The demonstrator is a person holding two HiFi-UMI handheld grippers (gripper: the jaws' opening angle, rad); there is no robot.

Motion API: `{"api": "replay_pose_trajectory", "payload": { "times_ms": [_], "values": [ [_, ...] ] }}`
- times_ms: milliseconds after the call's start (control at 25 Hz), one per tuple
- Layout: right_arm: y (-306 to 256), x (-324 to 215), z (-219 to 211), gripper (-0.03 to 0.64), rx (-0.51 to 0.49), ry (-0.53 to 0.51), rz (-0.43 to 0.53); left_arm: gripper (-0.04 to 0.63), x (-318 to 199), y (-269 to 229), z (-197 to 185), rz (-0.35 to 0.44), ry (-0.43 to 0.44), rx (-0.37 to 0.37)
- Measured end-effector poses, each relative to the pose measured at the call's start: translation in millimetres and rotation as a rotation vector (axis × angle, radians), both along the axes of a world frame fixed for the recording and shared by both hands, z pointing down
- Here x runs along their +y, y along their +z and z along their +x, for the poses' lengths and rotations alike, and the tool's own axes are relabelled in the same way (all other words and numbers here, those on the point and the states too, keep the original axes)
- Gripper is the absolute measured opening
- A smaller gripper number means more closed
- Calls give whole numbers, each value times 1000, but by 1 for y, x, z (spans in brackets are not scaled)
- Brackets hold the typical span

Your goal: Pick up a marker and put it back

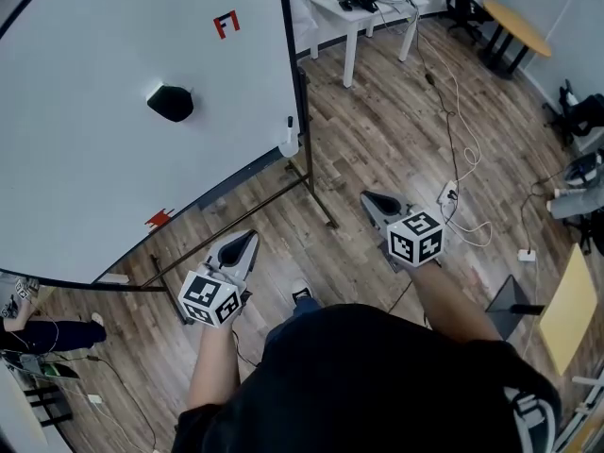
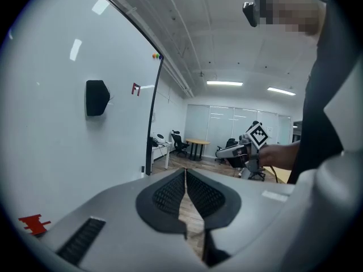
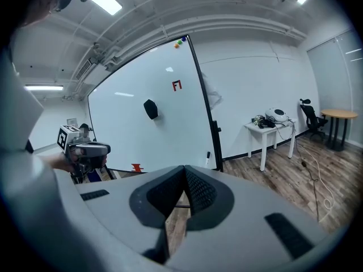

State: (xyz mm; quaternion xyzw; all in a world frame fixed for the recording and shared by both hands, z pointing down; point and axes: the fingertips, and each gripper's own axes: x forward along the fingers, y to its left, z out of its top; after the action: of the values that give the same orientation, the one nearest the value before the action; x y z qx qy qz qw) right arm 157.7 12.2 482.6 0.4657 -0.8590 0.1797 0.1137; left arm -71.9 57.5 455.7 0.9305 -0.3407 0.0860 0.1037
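A marker (image 1: 290, 132) stands upright in a small white holder at the right edge of the big whiteboard (image 1: 113, 83); it also shows small as the marker (image 3: 208, 155) and the marker (image 2: 143, 169). My left gripper (image 1: 247, 238) is held over the wooden floor below the board's lower edge, jaws shut with nothing between them. My right gripper (image 1: 371, 197) is to its right, also shut and empty, well short of the marker. Each gripper appears in the other's view: right gripper (image 2: 241, 150), left gripper (image 3: 85, 149).
A black eraser (image 1: 171, 103) and red marks (image 1: 226, 24) sit on the board. The board's stand legs (image 1: 318, 201) run across the floor ahead. A white table (image 1: 363, 3), a round table (image 1: 514, 25), chairs and loose cables (image 1: 455, 149) are farther off.
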Motion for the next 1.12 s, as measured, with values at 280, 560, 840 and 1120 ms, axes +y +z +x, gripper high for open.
{"api": "replay_pose_trajectory", "payload": {
  "times_ms": [280,560,840,1120],
  "values": [
    [-2,-37,-26,-3,18,13,-7,15,-41,0,-22,-1,27,4],
    [-13,-68,-48,-5,31,28,13,15,-75,-3,-43,20,52,4],
    [-20,-87,-65,-5,42,52,26,15,-100,-6,-61,39,76,4],
    [-23,-101,-80,-5,39,69,32,15,-116,-6,-70,52,117,-13]
  ]
}}
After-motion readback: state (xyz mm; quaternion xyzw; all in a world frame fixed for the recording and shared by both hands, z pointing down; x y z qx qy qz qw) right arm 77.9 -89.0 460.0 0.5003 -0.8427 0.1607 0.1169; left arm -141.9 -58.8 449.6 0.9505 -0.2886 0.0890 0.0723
